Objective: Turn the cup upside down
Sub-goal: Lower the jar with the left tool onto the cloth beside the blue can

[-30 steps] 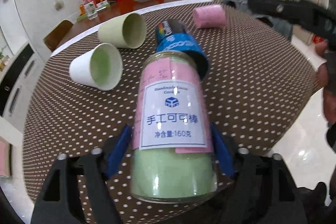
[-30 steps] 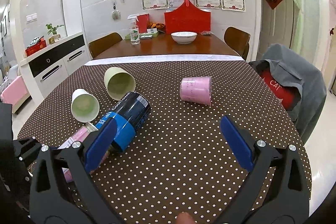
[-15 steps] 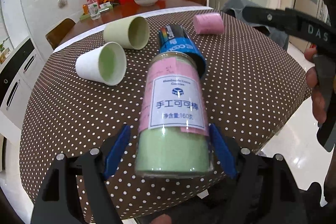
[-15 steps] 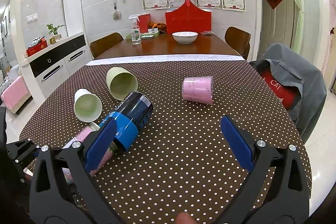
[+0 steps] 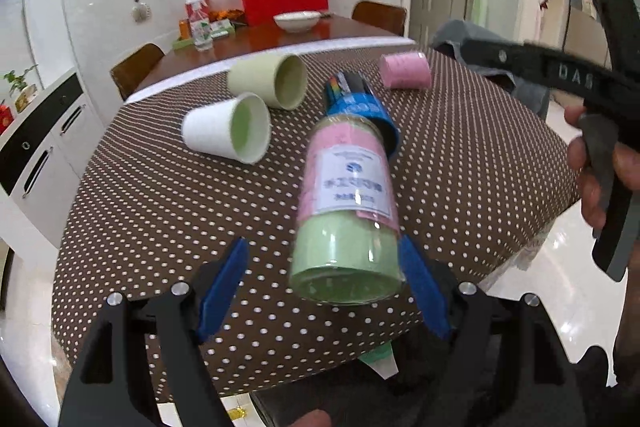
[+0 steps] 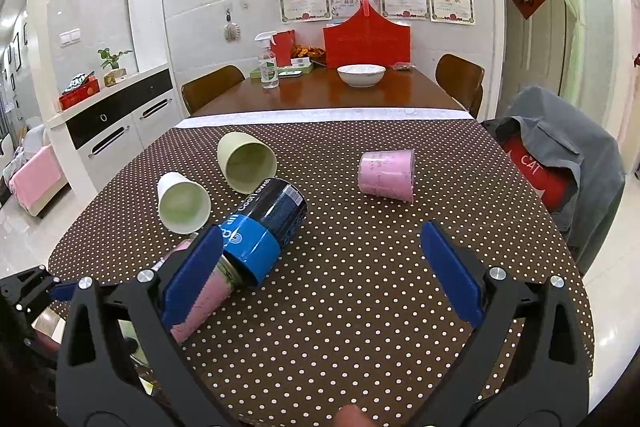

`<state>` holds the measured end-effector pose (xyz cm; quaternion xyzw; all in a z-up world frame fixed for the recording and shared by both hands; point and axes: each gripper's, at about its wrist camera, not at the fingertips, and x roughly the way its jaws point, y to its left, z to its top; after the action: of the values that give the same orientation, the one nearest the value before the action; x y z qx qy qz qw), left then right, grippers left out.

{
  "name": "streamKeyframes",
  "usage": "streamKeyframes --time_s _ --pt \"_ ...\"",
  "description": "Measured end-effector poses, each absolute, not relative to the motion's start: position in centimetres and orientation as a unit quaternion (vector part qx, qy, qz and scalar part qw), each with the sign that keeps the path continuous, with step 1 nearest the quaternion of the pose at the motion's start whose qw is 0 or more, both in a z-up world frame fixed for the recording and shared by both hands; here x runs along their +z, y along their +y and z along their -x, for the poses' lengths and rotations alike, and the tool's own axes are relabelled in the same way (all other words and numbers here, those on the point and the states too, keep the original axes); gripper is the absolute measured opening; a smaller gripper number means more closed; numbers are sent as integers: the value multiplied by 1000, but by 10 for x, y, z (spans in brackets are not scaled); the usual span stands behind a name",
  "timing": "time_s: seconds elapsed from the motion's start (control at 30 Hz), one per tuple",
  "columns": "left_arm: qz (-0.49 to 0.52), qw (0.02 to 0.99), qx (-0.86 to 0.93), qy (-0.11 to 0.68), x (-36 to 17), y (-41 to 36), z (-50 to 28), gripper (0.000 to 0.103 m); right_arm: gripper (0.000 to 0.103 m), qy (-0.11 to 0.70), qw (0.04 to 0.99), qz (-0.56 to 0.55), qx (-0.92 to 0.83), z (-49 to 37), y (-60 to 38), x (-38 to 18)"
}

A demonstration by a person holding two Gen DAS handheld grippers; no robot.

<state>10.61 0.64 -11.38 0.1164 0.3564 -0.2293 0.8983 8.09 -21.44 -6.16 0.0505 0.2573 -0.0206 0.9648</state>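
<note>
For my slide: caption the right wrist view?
Open right gripper hovers over dotted tablecloth with toppled cups.

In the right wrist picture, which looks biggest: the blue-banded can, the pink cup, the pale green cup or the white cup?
1. Blue-banded can, though it lies nearest.
2. Pale green cup and pink cup: too alike to rank.
3. White cup, slightly smaller.

The right gripper (image 6: 320, 267) hangs wide open over the dotted table (image 6: 360, 307). At ten o'clock lie the blue can (image 6: 264, 223) and white cup (image 6: 182, 203) — pink cup (image 6: 386, 173) at one o'clock.
</note>
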Motion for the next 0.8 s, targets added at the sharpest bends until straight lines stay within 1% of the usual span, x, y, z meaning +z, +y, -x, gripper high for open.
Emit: streamKeyframes --time_s 0.2,0.53,0.8 --pt "-85 922 -193 324 -98 24 -103 76 97 254 966 -48 -15 -78 -210 -59" --pt "-91 943 -154 282 -83 28 -98 77 97 246 968 -50 -4 -76 -207 -53" --pt "-69 955 -141 253 -71 29 -90 77 97 222 972 -68 29 -68 -210 -45"
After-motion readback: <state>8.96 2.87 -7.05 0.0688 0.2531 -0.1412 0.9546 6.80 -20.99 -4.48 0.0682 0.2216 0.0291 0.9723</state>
